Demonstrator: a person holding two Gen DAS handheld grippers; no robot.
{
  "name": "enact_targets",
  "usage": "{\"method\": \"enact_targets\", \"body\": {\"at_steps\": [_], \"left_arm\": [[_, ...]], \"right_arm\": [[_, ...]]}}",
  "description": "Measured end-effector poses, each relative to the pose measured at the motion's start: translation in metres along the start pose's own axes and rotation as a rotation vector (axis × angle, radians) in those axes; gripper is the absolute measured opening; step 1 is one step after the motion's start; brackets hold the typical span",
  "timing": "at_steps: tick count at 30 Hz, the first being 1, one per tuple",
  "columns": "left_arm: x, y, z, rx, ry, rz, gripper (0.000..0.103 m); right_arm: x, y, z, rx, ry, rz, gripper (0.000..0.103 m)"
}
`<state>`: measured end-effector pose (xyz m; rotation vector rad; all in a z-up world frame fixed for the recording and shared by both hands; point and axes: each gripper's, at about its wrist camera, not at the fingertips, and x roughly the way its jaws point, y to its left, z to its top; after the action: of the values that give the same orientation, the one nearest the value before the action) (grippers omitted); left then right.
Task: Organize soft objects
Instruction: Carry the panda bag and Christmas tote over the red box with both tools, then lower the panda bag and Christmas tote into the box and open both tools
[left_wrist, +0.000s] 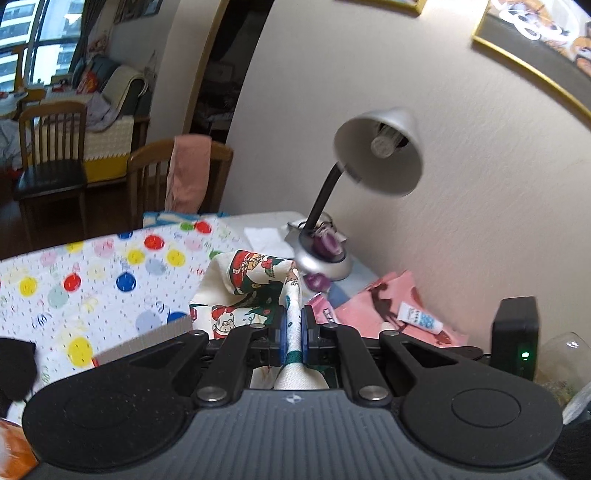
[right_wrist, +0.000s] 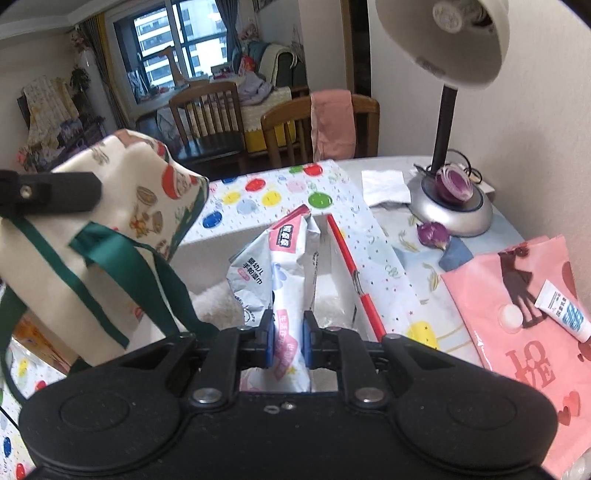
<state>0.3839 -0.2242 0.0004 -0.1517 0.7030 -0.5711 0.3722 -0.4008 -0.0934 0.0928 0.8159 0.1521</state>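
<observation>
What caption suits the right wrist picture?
Right gripper pinching a wet-wipes pack over a polka-dot box, printed tote bag alongside.

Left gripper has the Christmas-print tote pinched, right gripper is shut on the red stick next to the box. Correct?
Not quite. The left gripper does pinch the Christmas-print tote, but the right gripper is shut on the wet wipes pack, not the red stick, which lies free beside it. The right wrist view shows this.

Tote bag (right_wrist: 92, 236) left of wipes pack (right_wrist: 280, 280); lamp (right_wrist: 450, 206) behind right.
</observation>
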Motion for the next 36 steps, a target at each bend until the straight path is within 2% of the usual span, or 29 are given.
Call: {"method": "enact_targets", "body": {"at_steps": [4,16,22,25,36], "left_arm": [[0.026,0.012,-0.008,-0.04,0.014,0.007,0.007],[0.089,0.036,-0.048,-0.094,0.158,0.069,0.007],[0.107,0.04,-0.069,-0.078,0.247,0.106,0.007],[0.11,0.042,-0.076,-0.088,0.28,0.104,0.007],[0.126,0.044,-0.096,-0.09,0.395,0.112,0.008]], "right_arm": [[0.017,-0.003,-0.004,-0.007,0.038,0.003,0.014],[0.048,-0.009,-0.012,-0.035,0.107,0.011,0.014],[0.058,-0.015,-0.014,-0.017,0.126,0.03,0.016],[0.059,-0.015,-0.015,-0.04,0.124,0.021,0.021],[0.055,-0.016,-0.018,-0.057,0.134,0.006,0.024]]}}
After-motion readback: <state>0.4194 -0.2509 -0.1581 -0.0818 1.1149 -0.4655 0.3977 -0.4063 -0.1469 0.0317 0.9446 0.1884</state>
